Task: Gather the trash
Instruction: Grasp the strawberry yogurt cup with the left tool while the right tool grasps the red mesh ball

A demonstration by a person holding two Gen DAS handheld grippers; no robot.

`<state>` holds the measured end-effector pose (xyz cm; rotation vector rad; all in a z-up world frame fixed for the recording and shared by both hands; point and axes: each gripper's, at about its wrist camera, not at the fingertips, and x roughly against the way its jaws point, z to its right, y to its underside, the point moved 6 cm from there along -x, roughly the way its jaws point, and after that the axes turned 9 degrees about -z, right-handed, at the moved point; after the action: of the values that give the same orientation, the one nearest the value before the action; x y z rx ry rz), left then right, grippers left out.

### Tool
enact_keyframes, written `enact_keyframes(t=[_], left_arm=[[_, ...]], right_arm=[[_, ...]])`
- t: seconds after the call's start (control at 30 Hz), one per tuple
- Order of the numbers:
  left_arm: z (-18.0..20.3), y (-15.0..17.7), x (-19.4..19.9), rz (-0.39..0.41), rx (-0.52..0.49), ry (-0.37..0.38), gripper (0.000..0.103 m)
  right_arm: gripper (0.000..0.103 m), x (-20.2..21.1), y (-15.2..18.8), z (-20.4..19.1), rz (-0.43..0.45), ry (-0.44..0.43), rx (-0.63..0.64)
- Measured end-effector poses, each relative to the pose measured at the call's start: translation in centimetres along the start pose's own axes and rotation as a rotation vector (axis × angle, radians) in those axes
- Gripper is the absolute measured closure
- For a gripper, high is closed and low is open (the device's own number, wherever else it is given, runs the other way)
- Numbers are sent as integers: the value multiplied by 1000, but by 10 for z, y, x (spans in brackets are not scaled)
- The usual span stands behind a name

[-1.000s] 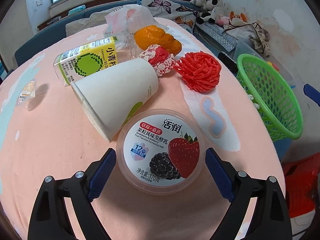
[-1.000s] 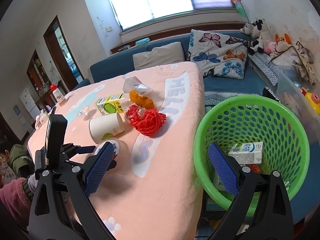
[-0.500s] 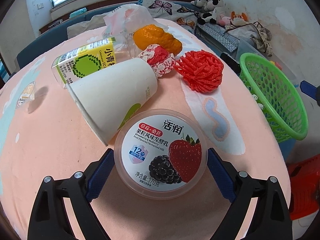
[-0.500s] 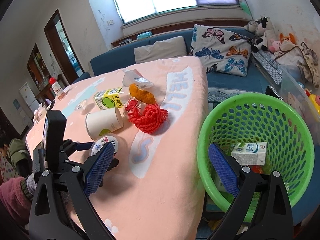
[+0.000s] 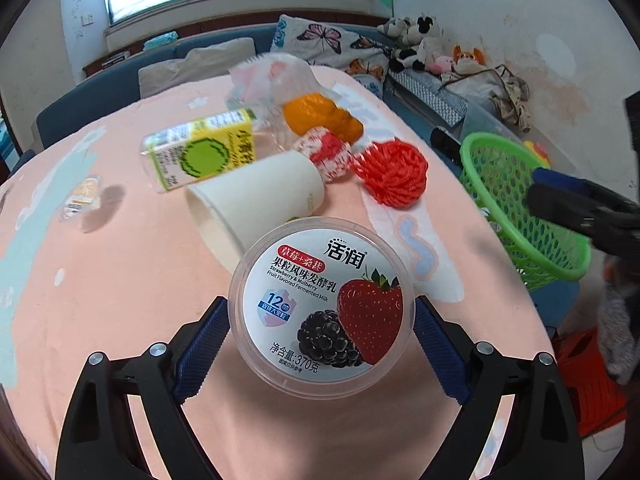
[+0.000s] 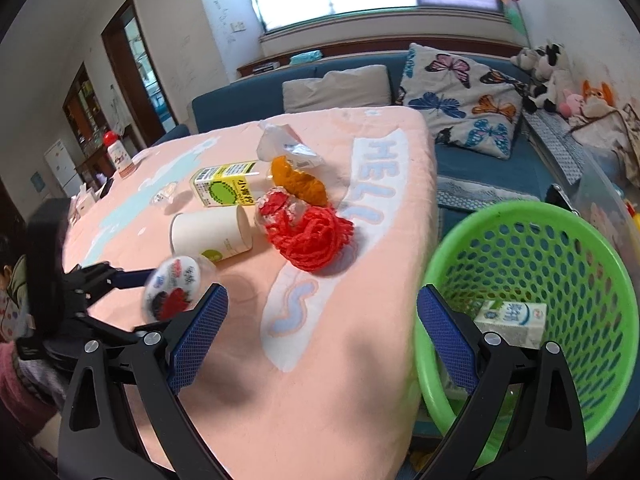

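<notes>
My left gripper (image 5: 322, 320) is shut on a round yogurt tub (image 5: 322, 304) with a strawberry and mulberry lid, held a little above the pink table; the tub also shows in the right wrist view (image 6: 174, 286). On the table lie a tipped white paper cup (image 5: 256, 204), a yellow-green drink carton (image 5: 200, 152), a red net ball (image 5: 390, 178), a red-white wrapper (image 5: 326, 152), an orange bag (image 5: 320, 118) and clear plastic (image 5: 272, 76). My right gripper (image 6: 322, 338) is open and empty between the table edge and a green basket (image 6: 532, 308).
The basket holds a small milk carton (image 6: 512, 322) and stands at the table's right edge (image 5: 524, 208). A small clear wrapper (image 5: 82, 196) lies at the table's left. A blue sofa with cushions (image 6: 456, 92) is behind. A red stool (image 5: 588, 376) sits on the floor.
My left gripper closed on the yogurt tub and lifted it off the table. My right gripper shifted slightly, and it now shows at the right of the left wrist view.
</notes>
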<state>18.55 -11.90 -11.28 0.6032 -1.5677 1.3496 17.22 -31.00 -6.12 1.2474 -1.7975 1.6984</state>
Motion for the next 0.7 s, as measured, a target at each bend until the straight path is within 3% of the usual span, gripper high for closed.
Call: enact_keyframes(t=[0.37, 0.7], left_arm=[[-43, -10, 39, 58, 86, 19, 16], [-62, -21, 48, 78, 133, 31, 16]], right_arm=[[12, -50, -23, -15, -55, -4, 59], [26, -100, -33, -10, -121, 17, 49]])
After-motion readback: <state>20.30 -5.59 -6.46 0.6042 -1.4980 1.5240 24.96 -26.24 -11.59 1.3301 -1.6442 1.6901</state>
